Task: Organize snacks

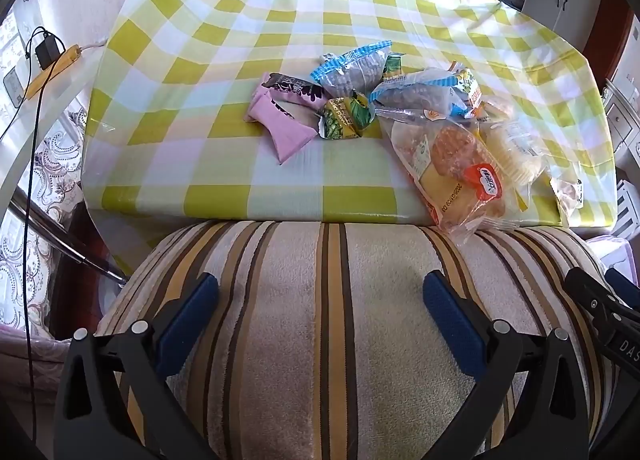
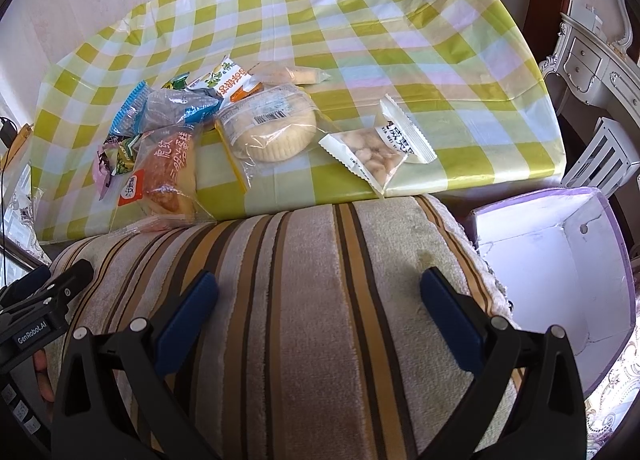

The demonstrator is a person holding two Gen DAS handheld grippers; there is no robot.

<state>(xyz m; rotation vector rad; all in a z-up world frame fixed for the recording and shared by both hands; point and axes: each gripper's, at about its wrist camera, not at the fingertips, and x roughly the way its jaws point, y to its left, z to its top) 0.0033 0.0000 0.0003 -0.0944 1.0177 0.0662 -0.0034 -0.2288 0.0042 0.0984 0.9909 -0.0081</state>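
Note:
A heap of snack packets lies on the yellow-checked tablecloth [image 1: 280, 20]. In the left wrist view I see pink packets [image 1: 288, 132], a green candy packet [image 1: 344, 116], blue-edged packets [image 1: 352, 68] and a bagged sandwich bread [image 1: 456, 172]. The right wrist view shows the same bread [image 2: 168, 172], a round cake in a clear bag [image 2: 268, 128] and a white nut packet [image 2: 384, 144] lying apart to the right. My left gripper [image 1: 320, 300] and right gripper [image 2: 319, 298] both hover open over a striped cushion, short of the table, with nothing between their fingers.
The striped cushion [image 1: 320, 320] fills the foreground below the table edge. An open white box with a lilac rim [image 2: 560, 272] stands to the right of the cushion. A power strip with a cable [image 1: 52, 64] lies left of the table. White furniture [image 2: 592, 68] stands at the right.

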